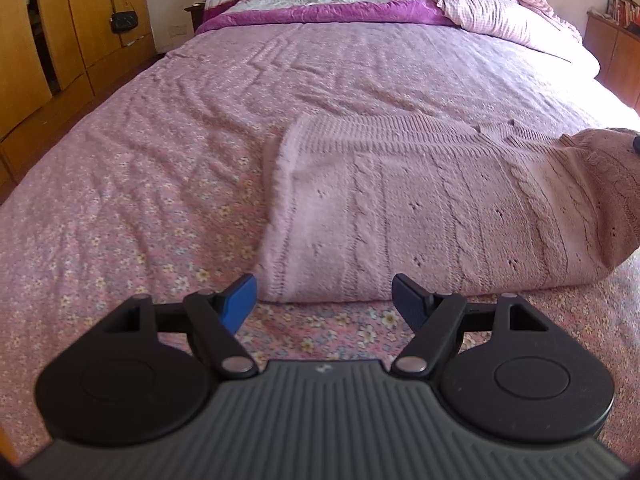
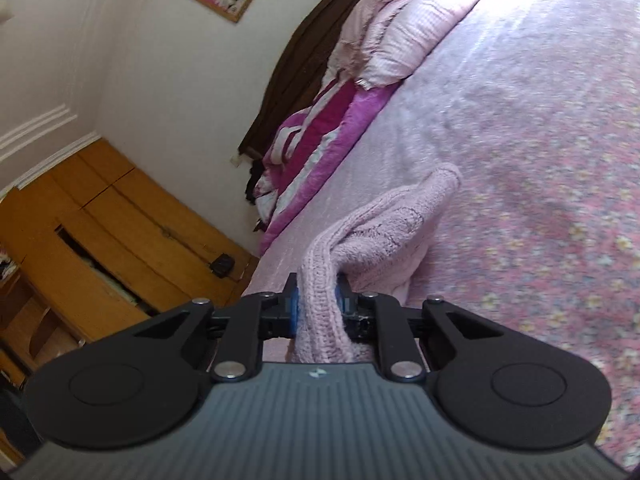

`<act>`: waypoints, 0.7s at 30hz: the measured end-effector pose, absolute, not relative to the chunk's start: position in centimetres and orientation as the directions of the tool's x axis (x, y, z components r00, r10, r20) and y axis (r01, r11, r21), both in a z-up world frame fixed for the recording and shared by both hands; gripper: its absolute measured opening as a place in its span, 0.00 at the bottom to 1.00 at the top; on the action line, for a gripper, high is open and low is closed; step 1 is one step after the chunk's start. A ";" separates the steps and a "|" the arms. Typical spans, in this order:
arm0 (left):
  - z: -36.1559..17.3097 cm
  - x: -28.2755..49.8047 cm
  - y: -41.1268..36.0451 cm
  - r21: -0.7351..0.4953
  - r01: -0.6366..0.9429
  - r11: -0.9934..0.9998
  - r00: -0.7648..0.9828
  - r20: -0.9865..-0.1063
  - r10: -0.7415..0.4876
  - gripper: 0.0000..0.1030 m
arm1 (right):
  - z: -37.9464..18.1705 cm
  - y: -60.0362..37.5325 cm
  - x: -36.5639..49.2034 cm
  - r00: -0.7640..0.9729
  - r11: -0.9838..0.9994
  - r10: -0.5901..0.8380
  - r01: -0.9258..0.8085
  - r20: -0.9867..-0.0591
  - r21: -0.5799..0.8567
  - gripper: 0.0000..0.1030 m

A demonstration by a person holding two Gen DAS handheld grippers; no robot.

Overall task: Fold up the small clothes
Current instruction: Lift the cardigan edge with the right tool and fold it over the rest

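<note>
Right claw (image 2: pixel 318 306) pinching pink knit sweater (image 1: pixel 420 208) edge; left claw (image 1: pixel 324 300) spread, empty. Lift edge w/o slack, fold over evenly across bed (image 1: pixel 160 200).

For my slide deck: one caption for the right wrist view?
Right tongs shut on a fold of pink knitted sweater, lifting it off the floral bedsheet.
</note>
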State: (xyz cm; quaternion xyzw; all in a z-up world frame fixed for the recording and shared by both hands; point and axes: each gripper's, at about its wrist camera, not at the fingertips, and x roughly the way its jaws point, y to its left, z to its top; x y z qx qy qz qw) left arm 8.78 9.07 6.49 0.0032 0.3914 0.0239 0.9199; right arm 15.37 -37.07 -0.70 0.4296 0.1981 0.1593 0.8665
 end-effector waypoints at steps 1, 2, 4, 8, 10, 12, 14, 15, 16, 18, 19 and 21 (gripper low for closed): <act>6.6 8.7 9.3 0.024 -0.045 0.999 0.695 -0.718 0.049 0.73 | -0.4 -36.7 15.5 0.867 0.583 0.452 -0.112 -0.207 0.805 0.18; 6.8 8.6 9.6 0.024 -0.049 0.998 0.697 -0.715 0.052 0.73 | -0.1 -36.2 15.6 0.863 0.579 0.461 -0.117 -0.205 0.807 0.18; 7.1 8.4 10.1 0.024 -0.058 0.998 0.703 -0.709 0.058 0.73 | 0.4 -35.5 15.6 0.862 0.562 0.469 -0.123 -0.193 0.818 0.17; 7.5 8.1 11.3 0.020 -0.078 0.997 0.706 -0.705 0.069 0.73 | 1.6 -34.1 15.9 0.858 0.535 0.488 -0.148 -0.162 0.832 0.17; 7.7 8.1 11.8 0.020 -0.081 0.996 0.705 -0.705 0.072 0.73 | 2.4 -33.3 15.9 0.853 0.518 0.502 -0.168 -0.139 0.839 0.16; 7.9 8.2 12.2 0.026 -0.081 0.996 0.707 -0.703 0.076 0.73 | 3.2 -32.4 16.0 0.848 0.499 0.517 -0.188 -0.116 0.846 0.16; 8.1 8.3 12.6 0.034 -0.086 0.996 0.710 -0.699 0.085 0.73 | 4.0 -31.3 16.1 0.842 0.491 0.530 -0.208 -0.100 0.846 0.16; 8.3 8.3 12.8 0.037 -0.088 0.995 0.713 -0.695 0.089 0.73 | 4.3 -30.7 16.1 0.839 0.484 0.536 -0.217 -0.091 0.848 0.16; 8.4 8.3 13.1 0.040 -0.090 0.995 0.717 -0.691 0.093 0.73 | 4.6 -30.1 16.1 0.834 0.474 0.546 -0.227 -0.081 0.851 0.16; 8.8 8.2 13.6 0.043 -0.094 0.995 0.723 -0.684 0.098 0.73 | 5.1 -28.6 16.3 0.827 0.464 0.557 -0.240 -0.070 0.853 0.16; 8.9 8.2 13.9 0.043 -0.099 0.994 0.726 -0.680 0.102 0.73 | 5.2 -27.8 16.5 0.823 0.464 0.564 -0.247 -0.068 0.851 0.16; 9.2 8.0 14.6 0.038 -0.114 0.993 0.735 -0.669 0.110 0.73 | 5.5 -26.1 17.0 0.814 0.459 0.578 -0.257 -0.066 0.851 0.16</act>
